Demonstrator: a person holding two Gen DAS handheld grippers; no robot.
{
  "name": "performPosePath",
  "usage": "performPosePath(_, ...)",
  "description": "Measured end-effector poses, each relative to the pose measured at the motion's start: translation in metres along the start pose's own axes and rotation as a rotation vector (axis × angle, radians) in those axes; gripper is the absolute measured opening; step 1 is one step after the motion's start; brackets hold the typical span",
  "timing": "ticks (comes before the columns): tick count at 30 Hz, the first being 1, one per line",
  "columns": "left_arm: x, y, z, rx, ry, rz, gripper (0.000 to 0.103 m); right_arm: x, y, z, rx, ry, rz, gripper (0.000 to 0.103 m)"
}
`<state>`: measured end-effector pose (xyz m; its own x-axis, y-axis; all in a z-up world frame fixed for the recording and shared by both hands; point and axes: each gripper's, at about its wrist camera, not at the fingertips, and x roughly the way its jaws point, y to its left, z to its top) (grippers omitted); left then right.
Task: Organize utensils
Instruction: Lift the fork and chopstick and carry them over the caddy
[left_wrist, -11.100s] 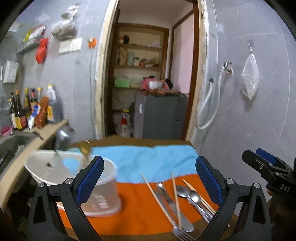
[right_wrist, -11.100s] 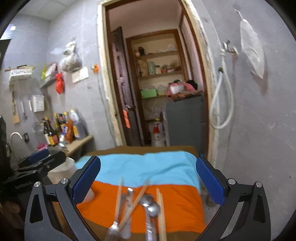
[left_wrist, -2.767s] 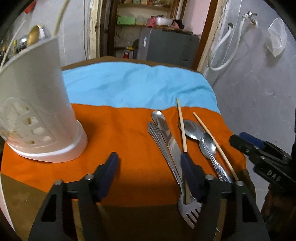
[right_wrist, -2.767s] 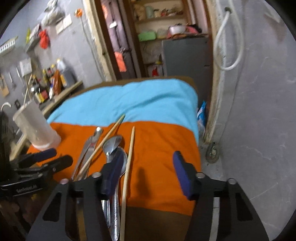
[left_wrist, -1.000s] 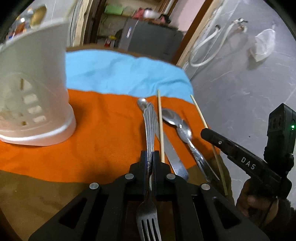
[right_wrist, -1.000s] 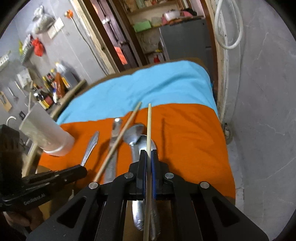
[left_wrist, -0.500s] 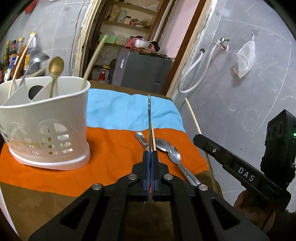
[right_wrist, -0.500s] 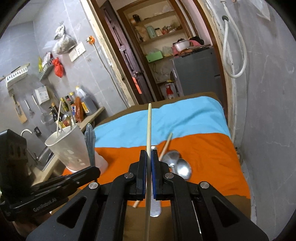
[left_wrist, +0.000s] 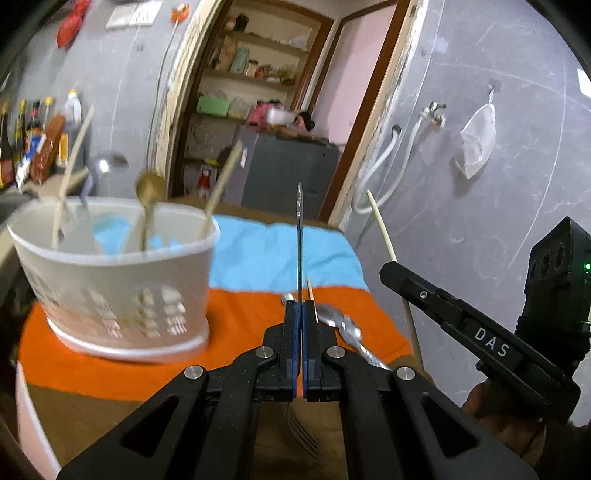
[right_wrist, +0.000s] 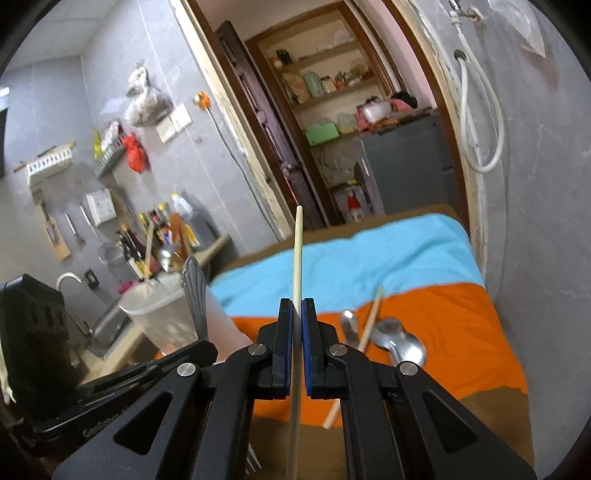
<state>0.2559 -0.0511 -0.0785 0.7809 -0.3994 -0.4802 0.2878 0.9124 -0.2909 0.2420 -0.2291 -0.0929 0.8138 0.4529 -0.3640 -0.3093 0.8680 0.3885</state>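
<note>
Left wrist view. Left gripper (left_wrist: 299, 314), jaws clamped on a fork (left_wrist: 299, 236) held edge-on: handle rises forward, tines (left_wrist: 301, 430) hang below the jaws toward the table's near edge. White utensil holder (left_wrist: 122, 280) stands at the table's left edge on the orange cloth (left_wrist: 236, 325), down and to the left of the fork's handle tip; it already carries a gold spoon (left_wrist: 149, 195), chopsticks and a steel ladle. Left hand is the nearer to it. Holder blurred; its inner partitions cannot be made out. Right gripper (left_wrist: 443, 310) enters from the right, a chopstick (left_wrist: 384, 240) standing up from it.

Right wrist view. Right gripper (right_wrist: 295, 325), jaws clamped on that chopstick (right_wrist: 297, 251), long axis running forward and up, lower end cut off by the frame. Holder (right_wrist: 162, 314) lies to the left, partly hidden behind the fork's handle (right_wrist: 194, 288) and the left gripper's body. Spoons (right_wrist: 402, 341), a second chopstick (right_wrist: 364, 332) and another steel piece lie near the table's middle, partly covered by the gripper.
</note>
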Motion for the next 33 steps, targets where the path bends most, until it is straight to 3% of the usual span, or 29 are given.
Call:
performPosePath(9, -0.044, 0.025, 0.055, 0.03, -0.117, 0.034, 0.0, 0.005, 0.059, 0.033, -0.09, -0.183, 0.066, 0.003)
performPosePath(18, -0.08, 0.099, 0.1, 0.017, -0.258, 0.125, 0.0, 0.047, 0.11, 0.062, -0.033, -0.352, 0.175, 0.003)
performPosePath(26, -0.081, 0.171, 0.107, -0.044, -0.331, 0.204, 0.0, 0.085, 0.12, 0.059, 0.014, -0.416, 0.244, 0.003)
performPosePath(33, -0.07, 0.187, 0.095, -0.057, -0.325, 0.222, 0.0, 0.107, 0.112, 0.042, 0.02, -0.411, 0.232, 0.003)
